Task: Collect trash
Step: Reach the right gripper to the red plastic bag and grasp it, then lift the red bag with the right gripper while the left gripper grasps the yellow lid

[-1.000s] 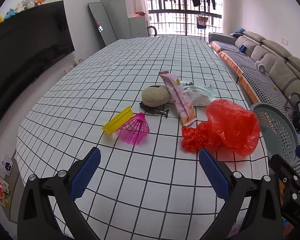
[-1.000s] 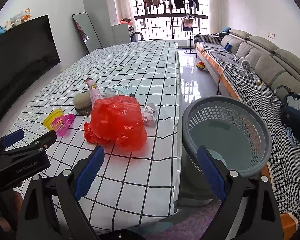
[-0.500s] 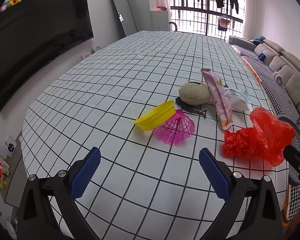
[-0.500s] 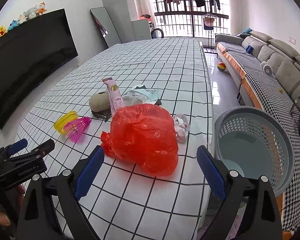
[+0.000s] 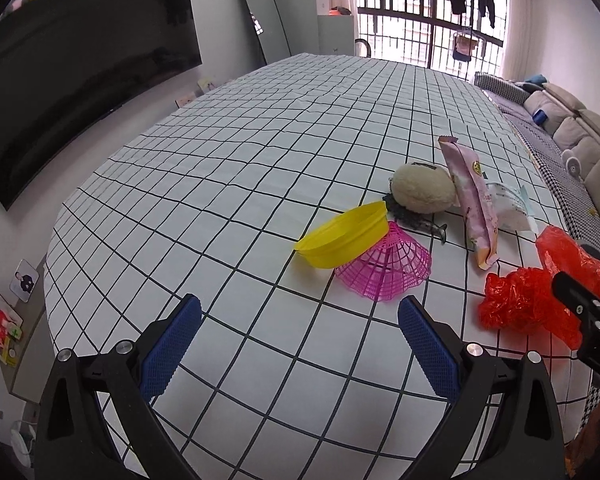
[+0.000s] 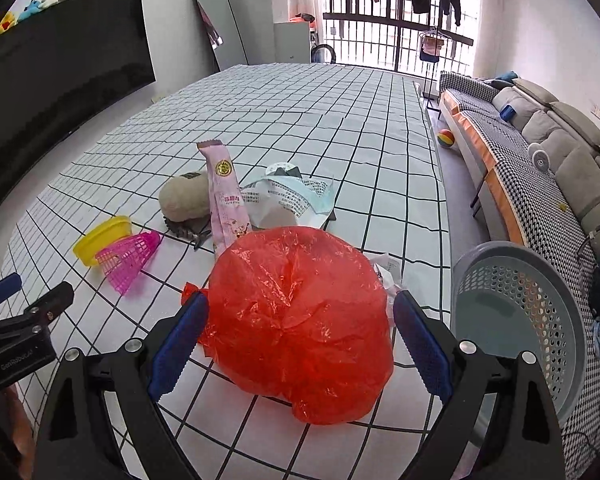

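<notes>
A crumpled red plastic bag [image 6: 300, 316] lies on the checked tablecloth [image 6: 340, 128], between the open fingers of my right gripper [image 6: 298, 340]; it also shows in the left wrist view [image 5: 540, 292]. Behind it lie a pink snack wrapper [image 6: 226, 204], a white and teal wrapper [image 6: 288, 196] and a small crumpled wrapper [image 6: 388, 276]. My left gripper [image 5: 300, 344] is open and empty, just short of a yellow bowl [image 5: 344, 236] and a pink mesh basket [image 5: 384, 272].
A grey perforated laundry basket [image 6: 516, 312] stands on the floor past the table's right edge. A beige round lump [image 5: 422, 194] rests on a dark item [image 5: 412, 218]. A sofa [image 6: 540, 152] runs along the right wall, a TV [image 5: 60, 80] on the left.
My right gripper has moved forward so the red bag now sits between its fingers. My left gripper has swung left and closer to the yellow bowl and pink basket.
</notes>
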Available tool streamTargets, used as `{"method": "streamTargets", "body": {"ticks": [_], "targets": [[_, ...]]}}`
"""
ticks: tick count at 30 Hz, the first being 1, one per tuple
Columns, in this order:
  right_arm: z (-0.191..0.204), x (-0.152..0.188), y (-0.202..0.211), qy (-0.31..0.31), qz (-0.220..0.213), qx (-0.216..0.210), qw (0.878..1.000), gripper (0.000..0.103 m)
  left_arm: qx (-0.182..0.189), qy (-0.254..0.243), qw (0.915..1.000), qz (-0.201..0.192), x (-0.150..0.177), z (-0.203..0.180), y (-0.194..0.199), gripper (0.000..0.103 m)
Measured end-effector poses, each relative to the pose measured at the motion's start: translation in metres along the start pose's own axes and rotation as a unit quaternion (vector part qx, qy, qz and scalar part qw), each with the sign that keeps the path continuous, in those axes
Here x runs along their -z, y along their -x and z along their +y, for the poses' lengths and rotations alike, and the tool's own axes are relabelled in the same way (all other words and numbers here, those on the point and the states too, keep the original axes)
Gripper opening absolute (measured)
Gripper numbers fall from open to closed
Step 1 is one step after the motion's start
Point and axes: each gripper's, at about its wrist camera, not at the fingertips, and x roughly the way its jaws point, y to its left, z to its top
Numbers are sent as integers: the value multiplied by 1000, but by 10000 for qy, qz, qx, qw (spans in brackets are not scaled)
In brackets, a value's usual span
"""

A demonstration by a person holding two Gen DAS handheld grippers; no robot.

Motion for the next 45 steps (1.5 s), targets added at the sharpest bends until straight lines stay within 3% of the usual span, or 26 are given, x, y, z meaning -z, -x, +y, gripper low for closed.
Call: {"method": "streamTargets", "body": {"ticks": [4, 11, 15, 21, 24, 34, 45], "targets": [[4, 4, -9, 79, 110, 56, 9999, 89, 245, 83, 9997, 5, 0, 1, -2, 97], [12, 10, -18, 264, 186, 103, 9994, 88, 173, -124, 9996, -176, 3, -8, 2, 97], [16, 15, -21, 335, 239, 63, 9991, 62, 215, -136, 9997, -64, 3, -9, -1, 97], [20, 17, -11, 398, 107, 3, 9992, 39, 466, 129, 9986, 207, 2, -2, -11, 97], [18, 20, 0, 328, 32, -84, 9994, 32, 403, 128, 9989, 221, 2, -3, -14, 97], [-10, 29, 55, -72, -391, -165, 9991, 31, 390, 98, 9990, 193, -3, -10, -22, 97], [-35, 38, 71, -310, -506, -91, 9982, 31, 261, 202, 9994, -43, -36, 4, -22, 97]]}}
